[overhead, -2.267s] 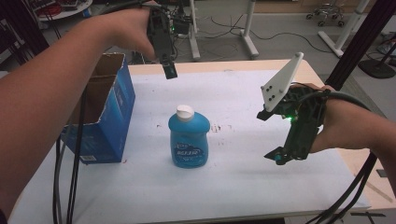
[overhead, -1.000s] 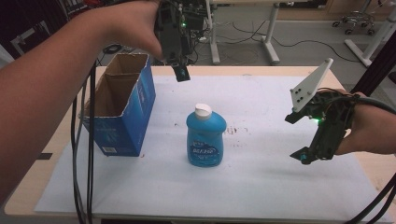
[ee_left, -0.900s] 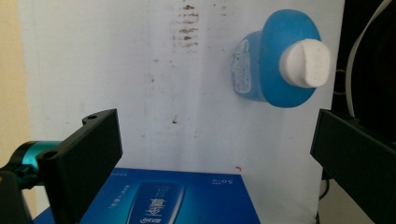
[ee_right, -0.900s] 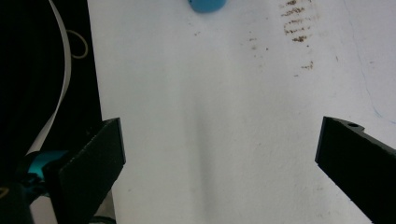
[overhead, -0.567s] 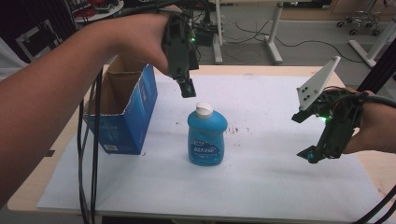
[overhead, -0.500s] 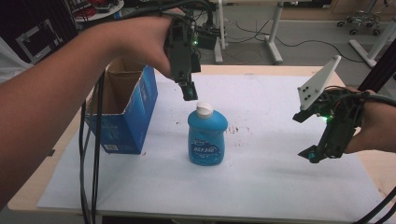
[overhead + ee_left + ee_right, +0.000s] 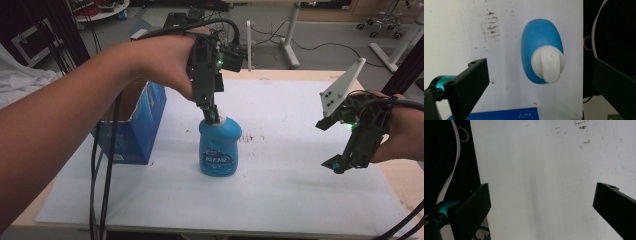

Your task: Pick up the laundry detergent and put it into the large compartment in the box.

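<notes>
Blue bottle (image 7: 219, 148) stands under my left gripper (image 7: 537, 82), fingers (image 7: 471, 82) spread wide around its white cap (image 7: 548, 65). Closing off-centre could tip it. My right gripper (image 7: 541, 205) hangs released over the tabletop (image 7: 544, 170).

**A workshop room around a white-topped table**

The table (image 7: 300, 200) has a white sheet over its top, with bare light wood showing along the far edge and the right side. A patch of small reddish-brown specks (image 7: 250, 137) marks the white surface near its middle. Beyond the table lies a grey floor (image 7: 320, 35), crossed by loose black cables (image 7: 270, 37). White metal table legs (image 7: 291, 35) stand on it, and a wheeled base (image 7: 382, 22) sits at the far right. Dark upright posts (image 7: 60, 30) rise at the left, with a round white tray of red clutter (image 7: 97, 6) behind them. The light is even and soft.
</notes>
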`<state>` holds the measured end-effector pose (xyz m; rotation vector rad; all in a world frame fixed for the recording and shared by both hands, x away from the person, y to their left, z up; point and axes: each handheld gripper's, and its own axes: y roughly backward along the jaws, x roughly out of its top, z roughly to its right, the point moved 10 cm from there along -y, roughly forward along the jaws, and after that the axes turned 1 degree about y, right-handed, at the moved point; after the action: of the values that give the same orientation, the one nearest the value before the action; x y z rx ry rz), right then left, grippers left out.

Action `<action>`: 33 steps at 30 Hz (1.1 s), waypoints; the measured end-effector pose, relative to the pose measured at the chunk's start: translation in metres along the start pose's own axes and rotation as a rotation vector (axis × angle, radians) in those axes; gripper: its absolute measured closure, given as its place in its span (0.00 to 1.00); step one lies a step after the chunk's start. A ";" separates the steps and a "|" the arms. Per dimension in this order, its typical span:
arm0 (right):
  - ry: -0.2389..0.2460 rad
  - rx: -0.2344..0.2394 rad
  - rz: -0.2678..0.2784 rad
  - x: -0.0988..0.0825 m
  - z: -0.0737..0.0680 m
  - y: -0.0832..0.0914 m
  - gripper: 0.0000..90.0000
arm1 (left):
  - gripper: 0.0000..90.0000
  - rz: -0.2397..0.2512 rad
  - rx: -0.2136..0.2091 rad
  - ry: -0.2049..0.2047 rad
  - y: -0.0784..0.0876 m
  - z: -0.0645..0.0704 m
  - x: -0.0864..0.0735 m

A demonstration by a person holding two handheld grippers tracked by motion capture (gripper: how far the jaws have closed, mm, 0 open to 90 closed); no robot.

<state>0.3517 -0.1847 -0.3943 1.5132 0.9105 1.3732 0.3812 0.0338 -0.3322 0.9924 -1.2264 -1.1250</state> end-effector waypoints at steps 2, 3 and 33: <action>-0.003 -0.001 0.001 0.000 0.000 0.000 0.01 | 0.02 -0.007 -0.004 0.004 -0.007 0.001 -0.002; -0.003 -0.001 0.001 0.000 0.000 0.000 0.01 | 0.02 -0.007 -0.004 0.004 -0.007 0.001 -0.002; 0.002 0.006 -0.001 0.001 -0.002 -0.004 0.01 | 0.02 -0.090 -0.020 0.011 -0.060 0.006 -0.001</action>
<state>0.3505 -0.1817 -0.3978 1.5161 0.9167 1.3729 0.3688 0.0239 -0.3906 1.0465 -1.1689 -1.1983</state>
